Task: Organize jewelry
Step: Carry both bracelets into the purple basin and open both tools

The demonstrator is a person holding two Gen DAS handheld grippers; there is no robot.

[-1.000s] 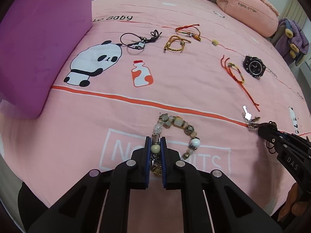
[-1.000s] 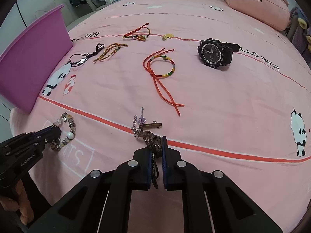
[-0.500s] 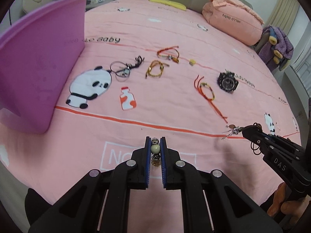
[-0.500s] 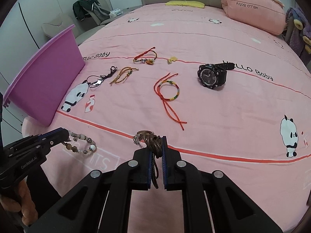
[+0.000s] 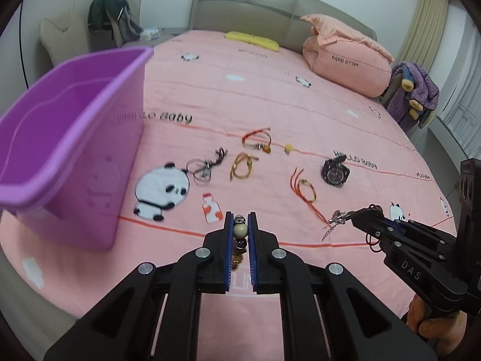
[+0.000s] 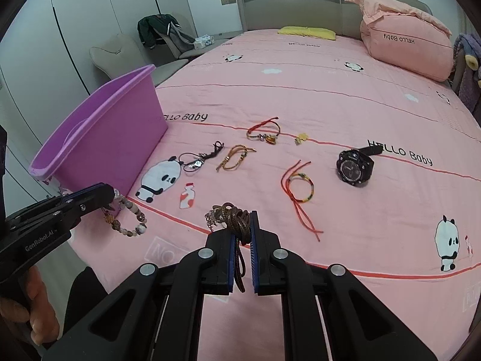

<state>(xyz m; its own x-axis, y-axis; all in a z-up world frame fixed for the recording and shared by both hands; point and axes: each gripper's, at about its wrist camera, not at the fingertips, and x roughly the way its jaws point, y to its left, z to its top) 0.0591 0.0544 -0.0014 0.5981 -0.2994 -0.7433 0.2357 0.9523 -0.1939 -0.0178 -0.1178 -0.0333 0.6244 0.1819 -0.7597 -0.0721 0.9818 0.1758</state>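
Left gripper point(image 5: 240, 234) pinching beaded bracelet point(image 6: 127, 218), right gripper point(image 6: 242, 234) pinching brown cord bracelet point(image 6: 236, 219), both hanging above pink panda-print bedsheet point(image 6: 330, 96). Purple bin point(image 5: 66, 138) sitting left; watch point(image 6: 353, 167) lying right; pillow point(image 6: 402, 48), headboard point(image 6: 294, 6) standing far.

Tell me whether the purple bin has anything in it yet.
Cannot tell for sure. The part of the purple bin that shows inside looks bare, but its bottom is hidden. Both bracelets are outside, held in the grippers.
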